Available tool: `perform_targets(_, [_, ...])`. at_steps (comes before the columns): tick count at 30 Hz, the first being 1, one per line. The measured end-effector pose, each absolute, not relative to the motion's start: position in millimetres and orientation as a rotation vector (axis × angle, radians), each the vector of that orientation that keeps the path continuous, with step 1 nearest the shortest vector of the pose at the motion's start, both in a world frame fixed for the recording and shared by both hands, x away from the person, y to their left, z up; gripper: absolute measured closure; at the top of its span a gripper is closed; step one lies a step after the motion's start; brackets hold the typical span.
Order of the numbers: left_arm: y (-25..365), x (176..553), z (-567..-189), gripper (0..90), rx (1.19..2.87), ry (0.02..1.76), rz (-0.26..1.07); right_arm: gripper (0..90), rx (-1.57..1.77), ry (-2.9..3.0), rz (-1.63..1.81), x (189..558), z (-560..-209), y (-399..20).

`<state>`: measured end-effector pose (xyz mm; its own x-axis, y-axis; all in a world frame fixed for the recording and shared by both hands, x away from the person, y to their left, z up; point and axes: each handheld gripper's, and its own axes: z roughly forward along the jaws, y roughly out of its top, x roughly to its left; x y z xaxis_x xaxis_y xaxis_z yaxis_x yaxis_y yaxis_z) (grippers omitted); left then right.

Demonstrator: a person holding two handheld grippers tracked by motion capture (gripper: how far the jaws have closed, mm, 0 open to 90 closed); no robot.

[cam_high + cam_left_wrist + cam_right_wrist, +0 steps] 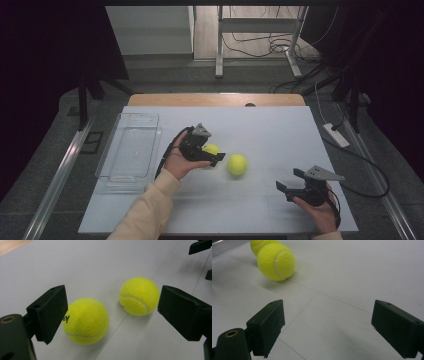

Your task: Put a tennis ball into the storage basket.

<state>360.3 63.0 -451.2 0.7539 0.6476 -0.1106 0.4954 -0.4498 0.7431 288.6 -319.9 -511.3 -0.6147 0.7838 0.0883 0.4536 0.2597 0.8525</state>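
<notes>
**Two tennis balls on the white board, my left gripper around the nearer one**

I am working at a white board (270, 130) laid over a wooden table (215, 99), whose bare edge shows along the far side. The board is matt and plain, crossed by a few thin seams. On its left part stands a clear plastic tray (131, 150), long side running away from me. Beyond the table the floor is grey, with the legs of a metal frame (219, 45) and loose cables (260, 45) lying around them. Both sides of the room are dark, and a white power strip (336, 135) lies on the floor to the right.

My left gripper (216, 153) lies near the middle of the board, just right of the tray, pointing to the right. Its jaws stand wide apart. The nearer tennis ball (85, 320) sits between them, close against the left jaw in the left gripper view; I cannot tell whether that pad touches it, and the other jaw is well clear. The farther tennis ball (139, 296) rests on the board just beyond, near the first but apart from it.

My right gripper (289, 180) hovers low near the board's right front corner, jaws spread wide with nothing between them. In the right gripper view both balls lie well ahead, up to the left.
</notes>
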Motion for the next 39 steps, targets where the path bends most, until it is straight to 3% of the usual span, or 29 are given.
perform_targets(39, [56.4, 393.1, -488.2, 7.9, 2.256, 0.983, 0.148, 11.3, 1.14, 2.189, 1.283, 289.2, -513.1, -320.6])
